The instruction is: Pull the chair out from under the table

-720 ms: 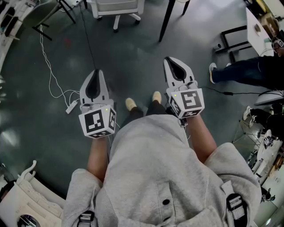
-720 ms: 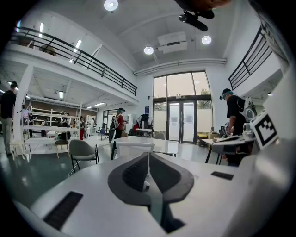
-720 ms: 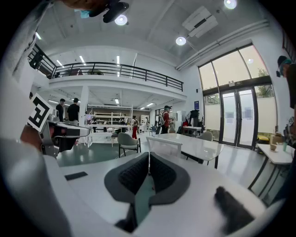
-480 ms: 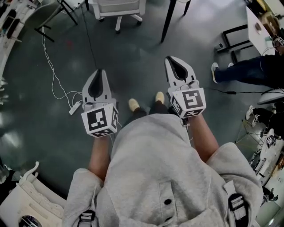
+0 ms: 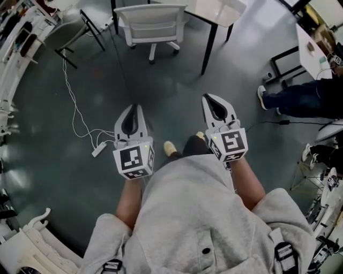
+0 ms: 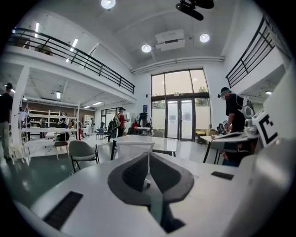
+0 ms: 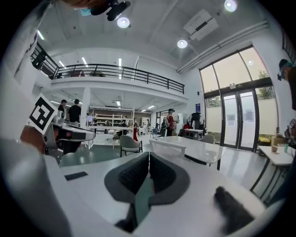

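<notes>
A white swivel chair (image 5: 151, 24) stands at the far end of the floor, tucked against a white table (image 5: 217, 10) with black legs. Both grippers are held out level in front of the person, well short of the chair. My left gripper (image 5: 134, 107) is shut with nothing in it, and so is my right gripper (image 5: 210, 97). In the left gripper view the chair's white back (image 6: 134, 149) shows straight ahead above the closed jaws (image 6: 148, 156), in front of the table (image 6: 159, 142). The right gripper view shows the chair (image 7: 167, 147) and table (image 7: 199, 150) beyond its shut jaws (image 7: 149, 155).
A grey chair (image 5: 69, 29) stands at the far left. A white cable with a power strip (image 5: 98, 150) lies on the dark floor left of my left gripper. A seated person's legs (image 5: 300, 96) and a desk are at the right. White equipment (image 5: 37, 246) sits at the near left.
The chair and table have come further into the head view and closer. Both grippers sit lower in the frame and stay shut.
</notes>
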### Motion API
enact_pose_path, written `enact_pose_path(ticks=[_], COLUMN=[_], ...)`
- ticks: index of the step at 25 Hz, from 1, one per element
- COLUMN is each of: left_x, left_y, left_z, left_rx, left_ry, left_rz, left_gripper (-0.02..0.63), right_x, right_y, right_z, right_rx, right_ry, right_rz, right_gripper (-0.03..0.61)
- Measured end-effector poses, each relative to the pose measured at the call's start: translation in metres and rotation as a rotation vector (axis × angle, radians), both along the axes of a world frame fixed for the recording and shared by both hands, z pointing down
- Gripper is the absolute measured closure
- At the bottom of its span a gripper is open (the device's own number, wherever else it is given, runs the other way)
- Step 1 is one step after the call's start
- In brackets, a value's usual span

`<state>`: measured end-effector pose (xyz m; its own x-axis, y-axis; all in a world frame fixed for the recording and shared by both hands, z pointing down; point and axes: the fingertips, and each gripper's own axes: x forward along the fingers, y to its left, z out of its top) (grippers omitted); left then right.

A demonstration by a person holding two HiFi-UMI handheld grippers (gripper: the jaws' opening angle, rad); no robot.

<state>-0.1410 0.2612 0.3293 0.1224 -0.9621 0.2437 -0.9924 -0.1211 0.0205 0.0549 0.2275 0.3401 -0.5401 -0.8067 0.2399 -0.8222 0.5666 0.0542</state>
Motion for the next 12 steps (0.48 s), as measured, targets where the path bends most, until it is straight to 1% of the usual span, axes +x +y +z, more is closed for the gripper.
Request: enact_pose_path(ticks=[6,12], left_x=[-0.0058,-0.0018], left_y=[0.0012,-0.0072], left_z=[0.0013,-0.0009], left_rx=[0.011,0.024], left_ry=[0.004,-0.009], left_rz=[0.005,0.023], left_gripper=[0.592,0.592], right_x=[-0.0056,-0.0074], right_y=[0.0037,-0.0045], right_z=[0.0002,-0.0080], right_rx=[0.006,0.029], right_ry=[0.007,0.016], right_rz=[0.002,-0.005], right_gripper=[0.553,0.552])
